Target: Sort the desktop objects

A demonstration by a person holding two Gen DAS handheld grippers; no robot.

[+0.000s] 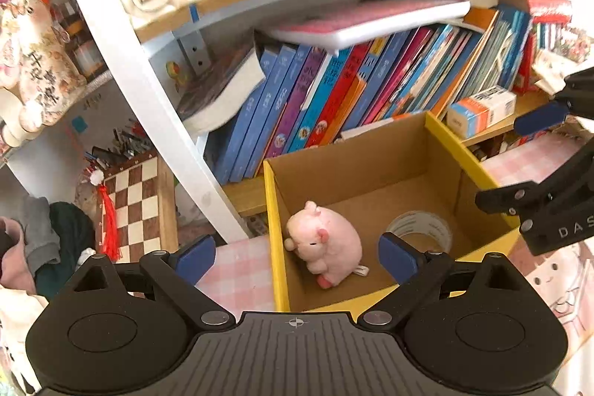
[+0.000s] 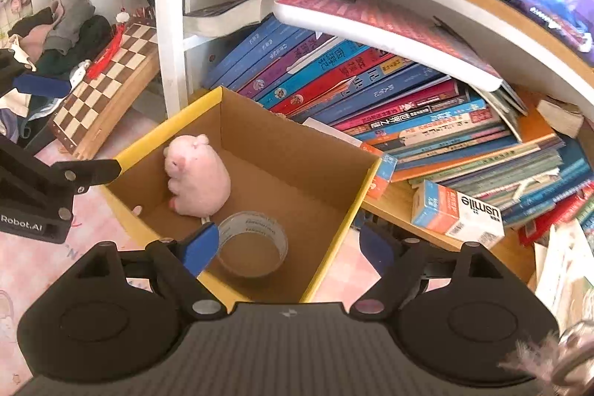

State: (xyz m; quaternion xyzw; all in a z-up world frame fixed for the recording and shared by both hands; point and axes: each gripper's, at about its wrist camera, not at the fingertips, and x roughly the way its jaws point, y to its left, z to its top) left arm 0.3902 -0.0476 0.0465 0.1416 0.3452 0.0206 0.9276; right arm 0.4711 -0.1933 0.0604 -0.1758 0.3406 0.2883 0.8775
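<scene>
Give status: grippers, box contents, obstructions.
Left gripper and right gripper open, fingers empty. Pink plush pig and clear tape roll lie inside yellow-rimmed cardboard box. Nothing blocking box.

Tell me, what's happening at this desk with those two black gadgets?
A person is tidying the desk with a pair of hand-held tongs. A pink plush pig and a roll of clear tape already lie inside the cardboard box with the yellow rim, in front of a shelf of books. Both the left tongs and the right tongs are open and empty, poised above the box. A small blue and orange carton sits on the shelf beside the box.
</scene>
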